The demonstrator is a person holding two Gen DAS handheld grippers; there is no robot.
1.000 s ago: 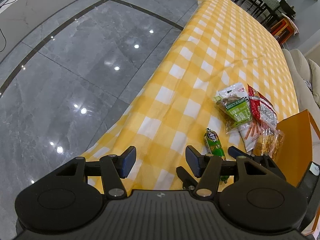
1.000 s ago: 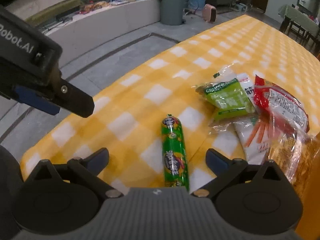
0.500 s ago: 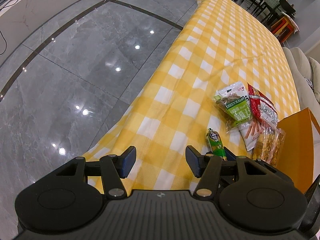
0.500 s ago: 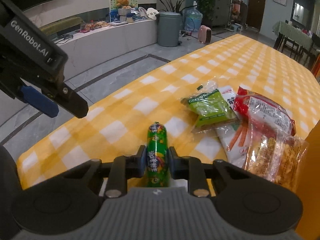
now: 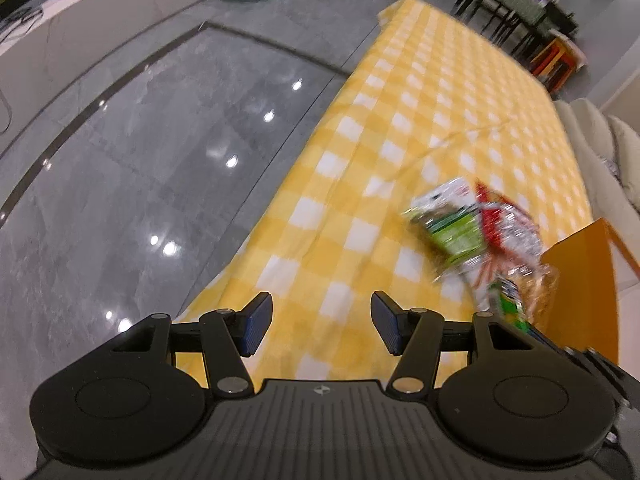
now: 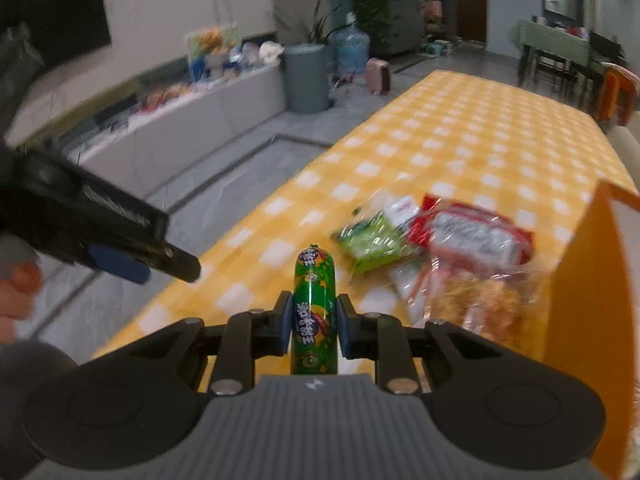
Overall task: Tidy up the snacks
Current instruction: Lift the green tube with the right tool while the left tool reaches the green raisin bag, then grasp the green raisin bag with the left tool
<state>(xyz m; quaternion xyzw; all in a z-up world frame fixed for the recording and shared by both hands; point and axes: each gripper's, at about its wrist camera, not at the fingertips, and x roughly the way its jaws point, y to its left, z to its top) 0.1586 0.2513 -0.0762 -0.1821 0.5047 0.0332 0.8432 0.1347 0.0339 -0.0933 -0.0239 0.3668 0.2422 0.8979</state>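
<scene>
My right gripper [image 6: 313, 326] is shut on a green sausage stick [image 6: 314, 312] and holds it lifted above the yellow checked tablecloth [image 6: 460, 136]; the same stick [image 5: 510, 306] shows at the right in the left wrist view. Beyond it lie a green snack bag [image 6: 372, 240], a red and white packet [image 6: 476, 236] and a clear bag of golden crisps [image 6: 484, 304]. An orange box [image 6: 592, 280] stands at the right. My left gripper [image 5: 322, 326] hangs open over the table's near corner with nothing between its fingers; it appears again [image 6: 132, 248] at the left.
The table edge drops to a glossy grey floor [image 5: 140, 160] on the left. A person's hand [image 6: 16, 300] holds the left tool. A grey bin [image 6: 308, 78] and a low white ledge [image 6: 180, 128] stand beyond the floor. Cream sofa cushions [image 5: 600, 148] border the table's right side.
My right gripper went from wide open around the sausage stick to shut on it, then rose with it off the cloth. The left gripper stayed open and barely moved.
</scene>
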